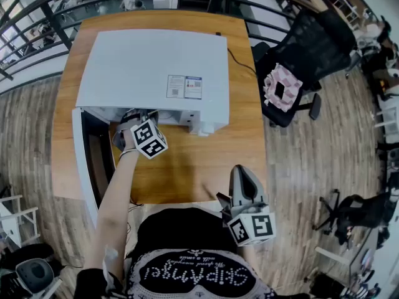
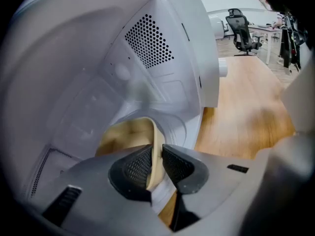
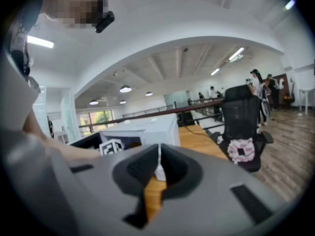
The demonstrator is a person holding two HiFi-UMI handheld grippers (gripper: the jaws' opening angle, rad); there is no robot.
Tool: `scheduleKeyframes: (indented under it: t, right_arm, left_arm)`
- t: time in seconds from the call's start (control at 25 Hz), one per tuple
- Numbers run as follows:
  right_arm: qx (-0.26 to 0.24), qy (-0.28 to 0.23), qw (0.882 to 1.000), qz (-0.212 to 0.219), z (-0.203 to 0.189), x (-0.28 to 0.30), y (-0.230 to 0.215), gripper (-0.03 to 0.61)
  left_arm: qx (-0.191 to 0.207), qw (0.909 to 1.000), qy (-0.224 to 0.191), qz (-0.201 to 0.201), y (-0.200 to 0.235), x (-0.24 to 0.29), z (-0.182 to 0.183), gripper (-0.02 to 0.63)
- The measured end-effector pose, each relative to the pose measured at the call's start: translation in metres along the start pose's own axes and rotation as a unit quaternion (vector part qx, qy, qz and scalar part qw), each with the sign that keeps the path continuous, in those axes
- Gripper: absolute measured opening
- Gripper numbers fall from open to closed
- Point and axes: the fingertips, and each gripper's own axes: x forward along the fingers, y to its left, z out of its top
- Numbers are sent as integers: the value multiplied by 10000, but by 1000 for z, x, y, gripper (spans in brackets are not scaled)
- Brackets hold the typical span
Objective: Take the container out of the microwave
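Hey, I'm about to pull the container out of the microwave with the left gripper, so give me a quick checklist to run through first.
1. The door of the microwave is open: ok, it is swung out to the left in the head view.
2. The left gripper has its jaws on the container: ok, they are closed on its rim.
3. The grip is firm enough to lift: cannot tell.
4. What the container holds: cannot tell, its inside is mostly hidden.
5. The table in front has room to set it down: ok, bare wood.
6. The right gripper is out of the way: ok, jaws together, away from the microwave.
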Motion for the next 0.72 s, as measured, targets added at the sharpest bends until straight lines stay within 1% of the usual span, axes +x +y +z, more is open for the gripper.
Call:
scheduleKeyframes:
  t: [0.04,0.12,0.24,0.36,0.56,0.72]
  right_arm:
    - [0,2,10000,-5,0,0,0,35]
    - [9,6,10000,-20,1,-1,-1,35]
    - [29,20,10000,-43,0,-1,-1,35]
    - [46,38,10000,-35,-1,-1,-2,35]
    - [61,51,10000,52,-2,0,-1,35]
    - [37,38,9999,151,-1,1,4,35]
  left_arm:
    - [3,10000,-10,6,1,0,1,77]
    - [-15,10000,-27,-44,1,-2,3,66]
    - [-26,9997,-17,-233,-4,-6,2,38]
    - [-46,9993,10,-377,-7,-14,3,37]
    - [-203,9985,-101,-491,-7,-31,11,37]
    - [-270,9983,-95,-517,-7,-41,9,37]
